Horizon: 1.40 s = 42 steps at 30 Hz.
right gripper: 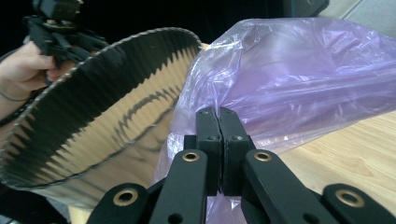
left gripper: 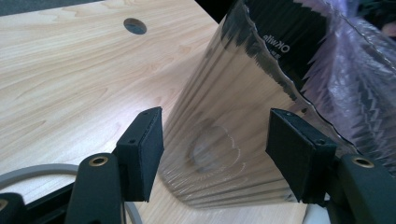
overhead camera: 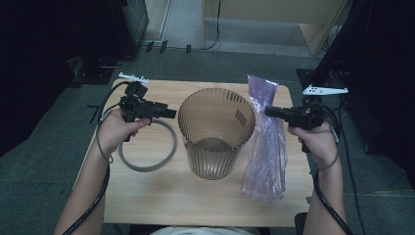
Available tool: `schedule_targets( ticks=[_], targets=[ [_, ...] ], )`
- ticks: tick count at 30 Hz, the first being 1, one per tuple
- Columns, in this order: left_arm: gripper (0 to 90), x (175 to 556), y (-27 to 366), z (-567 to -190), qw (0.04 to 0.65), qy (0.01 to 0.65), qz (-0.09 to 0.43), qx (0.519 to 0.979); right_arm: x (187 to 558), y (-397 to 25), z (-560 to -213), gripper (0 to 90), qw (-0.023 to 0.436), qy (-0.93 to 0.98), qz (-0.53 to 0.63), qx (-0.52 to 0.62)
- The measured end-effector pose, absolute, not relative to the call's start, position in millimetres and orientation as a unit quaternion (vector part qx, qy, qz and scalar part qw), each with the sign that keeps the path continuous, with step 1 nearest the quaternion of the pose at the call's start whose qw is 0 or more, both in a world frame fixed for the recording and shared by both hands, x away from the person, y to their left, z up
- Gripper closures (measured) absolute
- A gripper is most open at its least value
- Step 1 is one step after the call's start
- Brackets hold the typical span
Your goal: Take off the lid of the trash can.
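A translucent brown ribbed bin [overhead camera: 215, 132] stands upright in the middle of the wooden table [overhead camera: 161, 196]. Just to its right hangs a thin purple plastic bag [overhead camera: 266, 147], its lower end resting on the table. My right gripper [overhead camera: 268, 111] is shut on the bag's film near the bin's rim; in the right gripper view the jaws [right gripper: 218, 112] are pressed together with the purple bag [right gripper: 299, 79] bunched around them and the bin [right gripper: 107, 112] at the left. My left gripper [overhead camera: 171, 113] hovers open by the bin's left side, the ribbed wall [left gripper: 233, 121] ahead of its jaws [left gripper: 215, 135].
A grey ring [overhead camera: 147, 147] lies flat on the table left of the bin, under the left hand; its edge [left gripper: 37, 170] shows beside the left jaw. A cable hole [left gripper: 135, 25] is in the tabletop. Dark equipment and cables stand around the table.
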<state>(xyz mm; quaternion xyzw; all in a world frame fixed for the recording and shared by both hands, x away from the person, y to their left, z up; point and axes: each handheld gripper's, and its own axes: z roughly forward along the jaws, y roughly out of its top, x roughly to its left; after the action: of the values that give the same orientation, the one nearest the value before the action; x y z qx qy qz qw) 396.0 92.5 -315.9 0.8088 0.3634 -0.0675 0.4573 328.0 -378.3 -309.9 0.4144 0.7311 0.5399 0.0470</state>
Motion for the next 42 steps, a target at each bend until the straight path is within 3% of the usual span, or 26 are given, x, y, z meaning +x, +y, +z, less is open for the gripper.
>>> schedule_targets(
  ticks=[30, 32, 42],
  targets=[
    [33.9, 382, 93, -293, 0.468, 0.355, -0.059, 0.807, 315, -353, -285, 89.7, 0.027, 0.740, 0.561, 0.370],
    [33.9, 379, 92, -290, 0.469, 0.352, -0.054, 0.808, 310, -346, -281, 89.7, 0.041, 0.751, 0.556, 0.355],
    [33.9, 368, 94, -275, 0.489, 0.339, -0.045, 0.803, 308, -324, -279, 89.7, 0.011, 0.764, 0.560, 0.319]
  ],
)
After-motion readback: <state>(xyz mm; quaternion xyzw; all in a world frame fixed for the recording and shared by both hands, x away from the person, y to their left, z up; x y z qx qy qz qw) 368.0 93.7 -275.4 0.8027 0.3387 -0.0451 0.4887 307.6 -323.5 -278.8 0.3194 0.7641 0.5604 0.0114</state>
